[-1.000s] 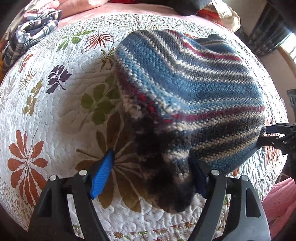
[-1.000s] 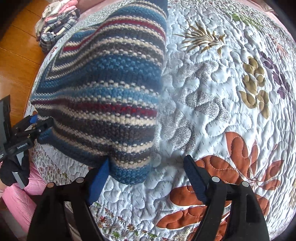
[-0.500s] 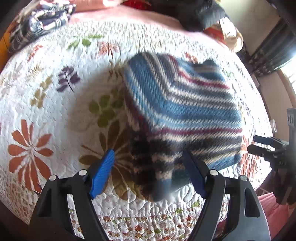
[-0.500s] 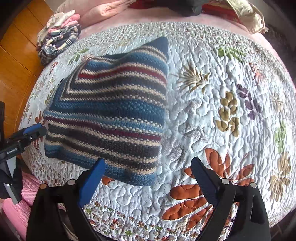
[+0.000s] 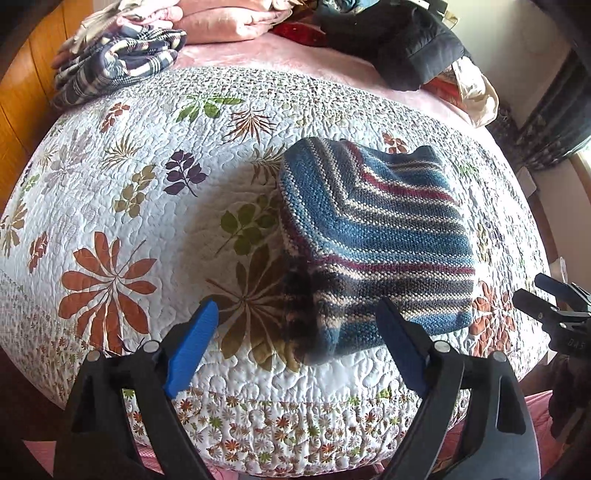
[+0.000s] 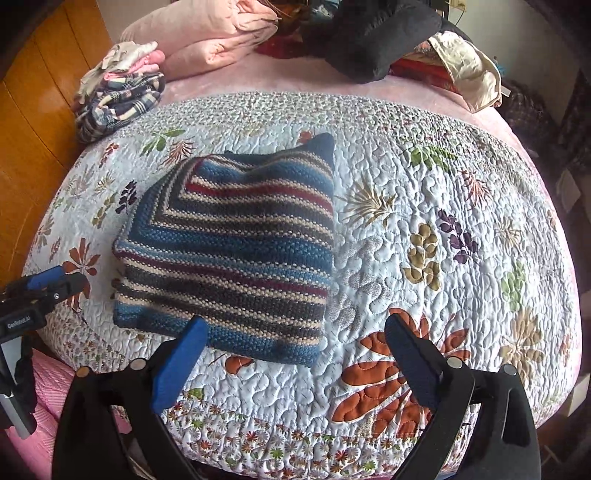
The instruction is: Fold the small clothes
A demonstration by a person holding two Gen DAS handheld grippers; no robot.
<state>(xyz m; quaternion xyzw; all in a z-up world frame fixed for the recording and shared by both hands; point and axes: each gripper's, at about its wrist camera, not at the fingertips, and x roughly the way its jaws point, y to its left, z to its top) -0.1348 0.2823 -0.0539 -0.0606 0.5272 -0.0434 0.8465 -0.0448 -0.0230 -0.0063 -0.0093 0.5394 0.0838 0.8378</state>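
Now we see a folded striped knit sweater [image 6: 229, 254] lying flat on the quilt [image 6: 461, 192] that covers the bed. The sweater is thick and bumpy, made of chunky yarn in blue, cream, grey and dark red bands. Folded, it looks like a fat square. In the right wrist view its stripes run mostly side to side and bend into a V near the far left corner, and one dark corner sticks up at the far edge. No side looks much longer than the other, so we cannot tell its long way.

The quilt is white and puffy, with stitched swirls and leaf and flower prints in orange, green, purple and tan.

Our left gripper [image 5: 295, 343] is spread wide and holds nothing; the near corner of the sweater [image 5: 373, 236] lies between its blue pads and looks blurry. Our right gripper [image 6: 295, 350] is spread wide too, empty, hanging over the near right corner of the sweater.

Far back sit a folded plaid cloth [image 6: 118, 101], soft pink bedding [image 6: 214, 40] and a black garment [image 6: 380, 33].
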